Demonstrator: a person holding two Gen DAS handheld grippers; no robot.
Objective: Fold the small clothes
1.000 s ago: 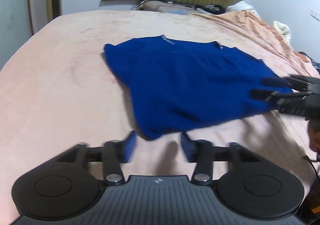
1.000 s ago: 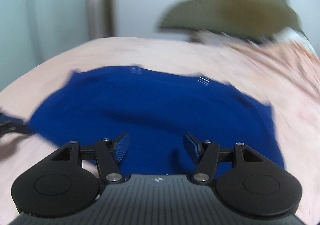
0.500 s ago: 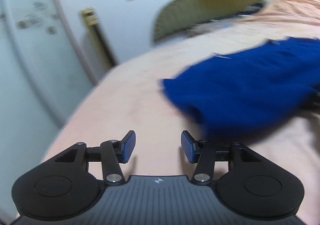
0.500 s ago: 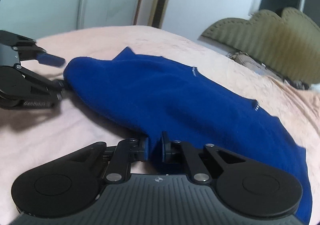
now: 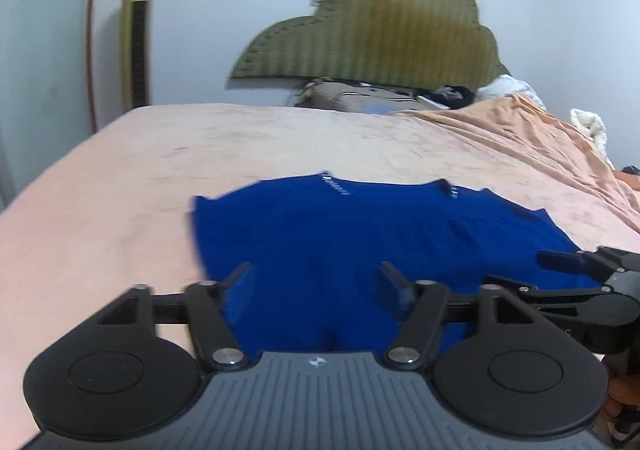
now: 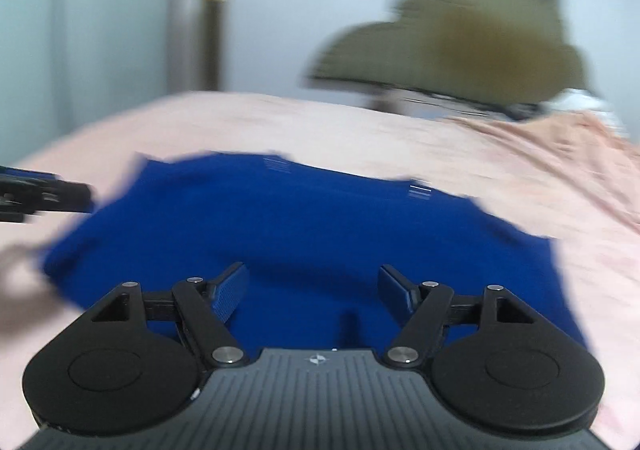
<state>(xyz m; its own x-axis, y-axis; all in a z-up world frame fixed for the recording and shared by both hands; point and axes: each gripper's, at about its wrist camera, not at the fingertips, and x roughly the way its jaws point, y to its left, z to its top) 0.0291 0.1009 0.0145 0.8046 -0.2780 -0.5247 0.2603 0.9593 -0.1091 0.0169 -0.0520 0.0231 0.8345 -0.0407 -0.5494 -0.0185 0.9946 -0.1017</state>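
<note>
Bedroom setup, white walls, with a pink sheet covering the bed (image 5: pixel 120 178) and an olive scalloped headboard (image 5: pixel 372 34) up at 12 o'clock. Over at 10 o'clock in my left view there's a gold tower fan (image 5: pixel 137 34) against the wall, and a rumpled orange blanket (image 5: pixel 532 130) is bunched along the bed's edge around 2 o'clock.

So the blue garment (image 5: pixel 360 234) is lying flat on the sheet, right in front of both cameras, roughly dead centre of the bed's near half. I can see two little white striped marks along its far edge. Its near edge runs under my left hand-held gripper (image 5: pixel 316 278), whose jaws have just been opening and now stand spread wide, hovering over the cloth with nothing pinched between the pads.

Same deal on the other side: my right hand-held gripper (image 6: pixel 314 282) has just been opening too, jaws spread apart above the garment (image 6: pixel 304 226), not clamping anything as far as I can see. That view is pretty motion-blurred, so fine detail is mush.

Each hand-held gripper shows up in the other's camera: the right one pokes in at 3 o'clock of the left view, over the garment's corner, and the left one sits at 9 o'clock of the right view, just beside the cloth's edge.
</note>
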